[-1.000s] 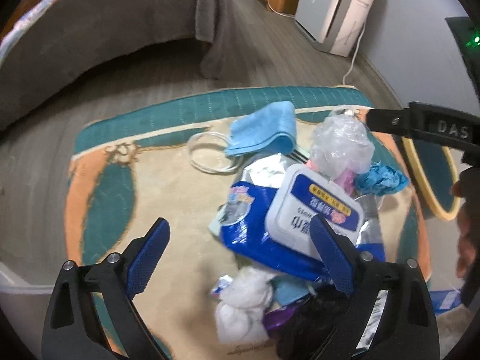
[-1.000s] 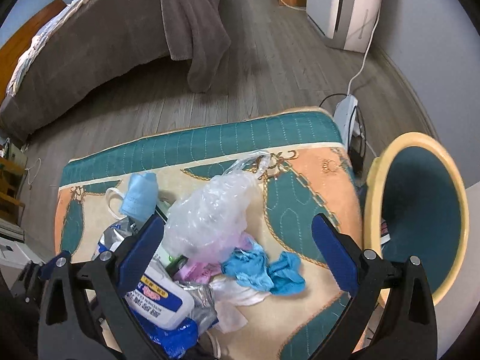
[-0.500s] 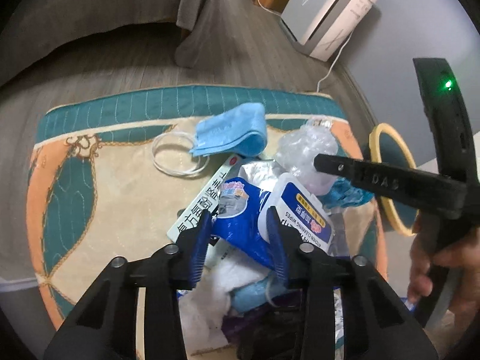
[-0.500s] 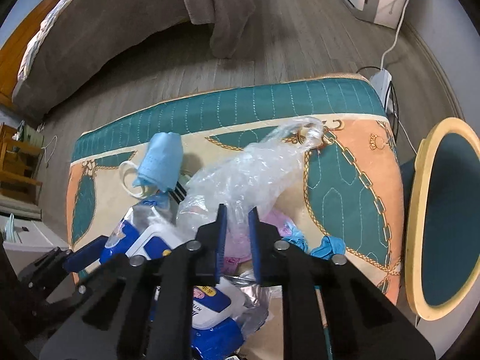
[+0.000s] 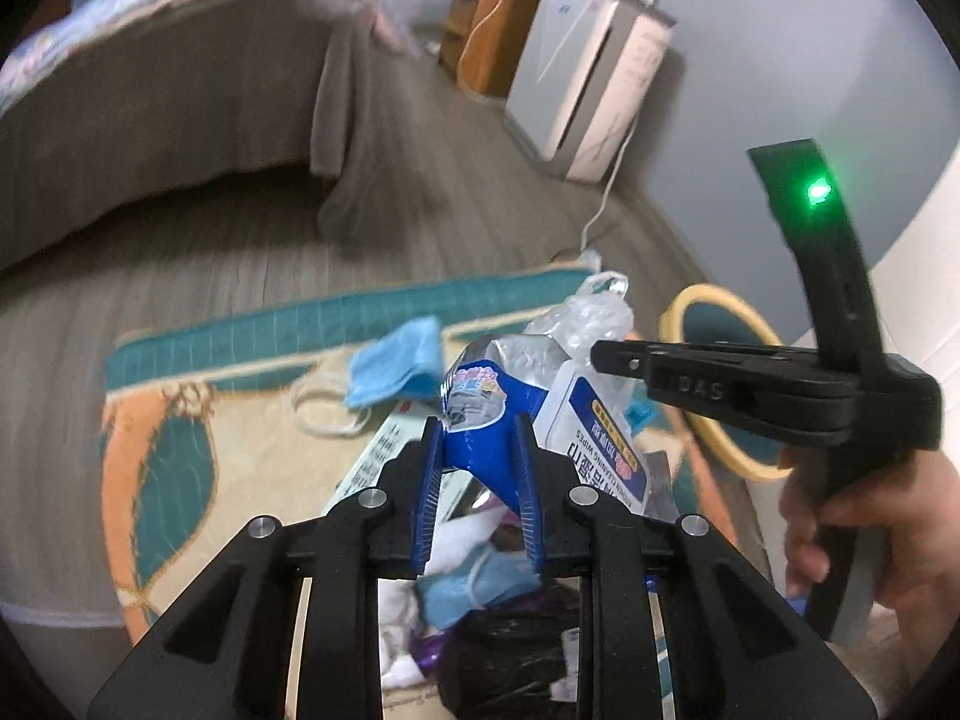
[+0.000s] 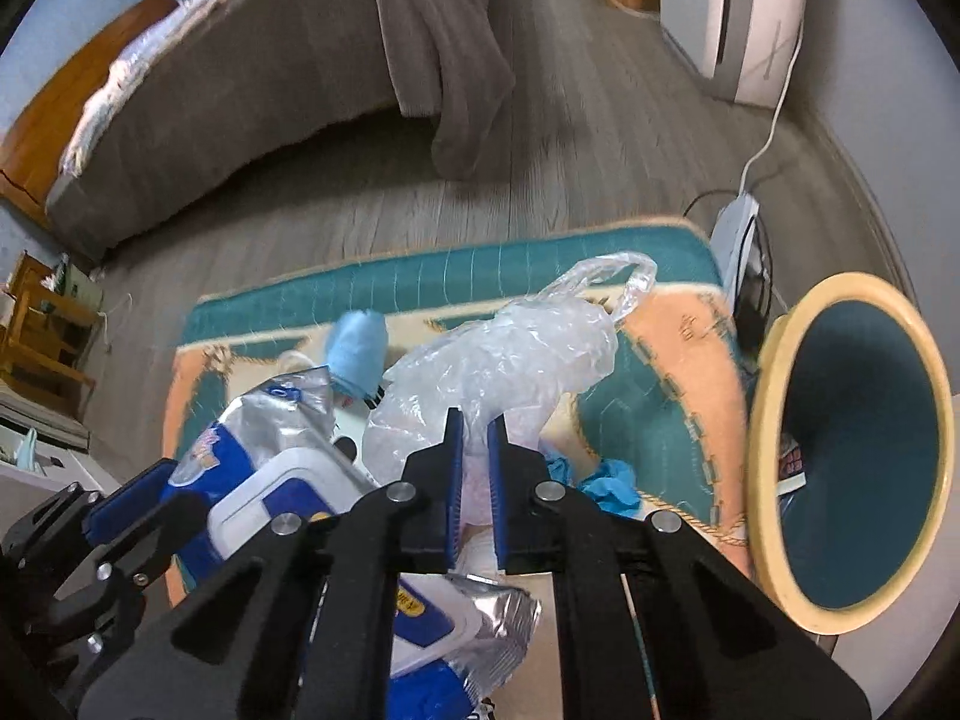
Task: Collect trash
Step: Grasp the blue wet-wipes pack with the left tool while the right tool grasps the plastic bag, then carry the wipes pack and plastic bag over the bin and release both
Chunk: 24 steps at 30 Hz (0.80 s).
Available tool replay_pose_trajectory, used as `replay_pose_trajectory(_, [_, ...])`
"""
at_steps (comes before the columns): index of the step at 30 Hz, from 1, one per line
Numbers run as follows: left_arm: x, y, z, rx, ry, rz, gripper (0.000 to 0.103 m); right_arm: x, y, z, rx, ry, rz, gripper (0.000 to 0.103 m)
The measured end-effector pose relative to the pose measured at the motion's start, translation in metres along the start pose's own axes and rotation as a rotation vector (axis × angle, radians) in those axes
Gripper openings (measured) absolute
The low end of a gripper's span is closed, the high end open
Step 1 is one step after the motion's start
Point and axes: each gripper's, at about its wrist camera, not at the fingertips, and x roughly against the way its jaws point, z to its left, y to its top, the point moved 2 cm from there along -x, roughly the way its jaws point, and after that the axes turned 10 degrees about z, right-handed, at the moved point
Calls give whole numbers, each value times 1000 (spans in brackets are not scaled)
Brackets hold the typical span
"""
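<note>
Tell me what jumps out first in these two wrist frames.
Both grippers are clamped on trash above the patterned rug: the left gripper pinches the blue wet wipes pack, the right gripper a crumpled clear plastic bag. To the right stands a teal bin with a yellow rim, its mouth facing the grippers. More litter lies on the rug below, including a light blue face mask.

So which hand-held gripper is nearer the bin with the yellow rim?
Right. The right hand-held gripper, shut on the plastic bag, sits beside the bin; the left one clamps the wipes pack farther away.
</note>
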Motion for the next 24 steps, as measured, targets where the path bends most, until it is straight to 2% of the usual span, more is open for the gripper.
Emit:
replay_pose_trajectory(6, [37,-1,-22,-92,56,-96,24,42,-3,-11,-16,17,-98,8])
replay_pose_trajectory(10, [50,1,-24,-94,61,-131,24,69,-3,-23,-42,10,-157,8])
replay_pose_trajectory(17, [50,4,-37,-94,42,-134,24,99,-15,-58,-67,-49,-203,7])
replay_pose_trajectory(24, [44,4,-69,-142,20,-134,24,120,-31,-118,-153,-90,-219,7])
